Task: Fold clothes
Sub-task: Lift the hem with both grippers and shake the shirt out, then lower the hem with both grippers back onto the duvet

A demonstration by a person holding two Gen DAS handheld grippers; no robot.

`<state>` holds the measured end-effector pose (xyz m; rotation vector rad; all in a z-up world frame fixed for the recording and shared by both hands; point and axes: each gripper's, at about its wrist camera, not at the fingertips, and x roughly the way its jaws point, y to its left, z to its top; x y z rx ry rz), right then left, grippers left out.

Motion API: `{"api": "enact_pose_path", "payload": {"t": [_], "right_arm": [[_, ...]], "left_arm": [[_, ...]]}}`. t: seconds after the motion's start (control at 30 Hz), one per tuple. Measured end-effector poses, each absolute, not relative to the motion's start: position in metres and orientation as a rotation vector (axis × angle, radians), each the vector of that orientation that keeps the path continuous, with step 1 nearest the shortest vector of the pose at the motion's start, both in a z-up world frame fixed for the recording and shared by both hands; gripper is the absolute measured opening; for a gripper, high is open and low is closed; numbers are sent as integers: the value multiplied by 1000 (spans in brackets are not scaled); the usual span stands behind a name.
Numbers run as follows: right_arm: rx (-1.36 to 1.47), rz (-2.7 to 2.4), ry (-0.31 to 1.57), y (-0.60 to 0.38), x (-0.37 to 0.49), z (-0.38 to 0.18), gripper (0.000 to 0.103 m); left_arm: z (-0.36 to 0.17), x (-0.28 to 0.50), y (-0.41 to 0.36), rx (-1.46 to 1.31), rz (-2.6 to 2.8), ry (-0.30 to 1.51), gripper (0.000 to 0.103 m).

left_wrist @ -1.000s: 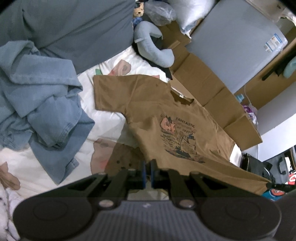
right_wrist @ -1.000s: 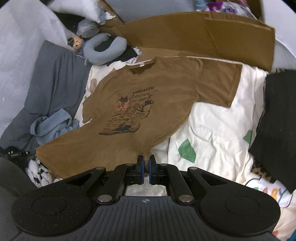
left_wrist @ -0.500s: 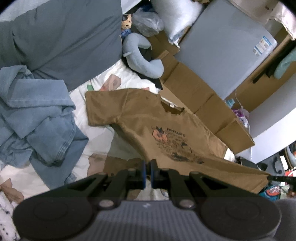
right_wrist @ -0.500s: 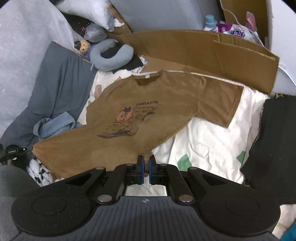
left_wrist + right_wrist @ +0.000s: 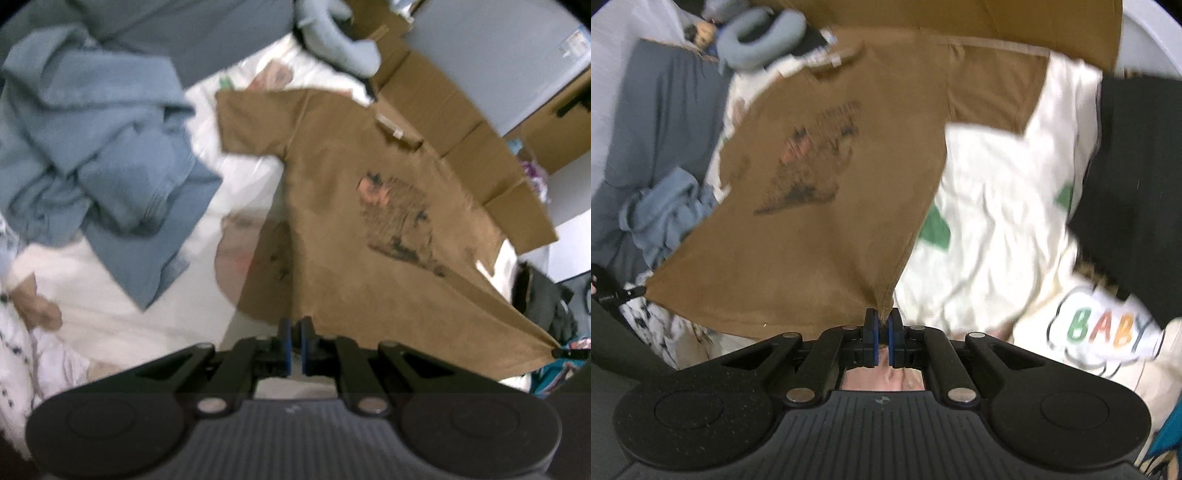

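I have the left gripper (image 5: pixel 294 345) and right gripper (image 5: pixel 882 341) each clamped on a hem corner of the brown T-shirt (image 5: pixel 827 206). It stretches over the white bedsheet (image 5: pixel 993 206), beside the blue denim garment (image 5: pixel 99 155)

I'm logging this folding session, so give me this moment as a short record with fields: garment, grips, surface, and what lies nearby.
garment: brown T-shirt, printed side up, hem lifted, collar end on the bed
left tongs: shut on the hem's left corner
right tongs: shut on the hem's right corner
surface: white patterned bedsheet
left of shirt: crumpled blue garment
beyond collar: grey neck pillow, cardboard
right of shirt: black cloth
image quality: motion-blurred
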<state>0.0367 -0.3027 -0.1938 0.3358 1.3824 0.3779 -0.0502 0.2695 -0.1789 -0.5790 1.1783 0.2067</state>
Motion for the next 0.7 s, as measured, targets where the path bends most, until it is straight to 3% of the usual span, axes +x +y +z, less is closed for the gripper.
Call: {"api": "enact_pose_path", "payload": {"t": [0.7], "right_arm": [[333, 241, 1564, -291, -4, -329, 2]], "left_arm": [[-307, -70, 260, -587, 293, 1399, 4]]}}
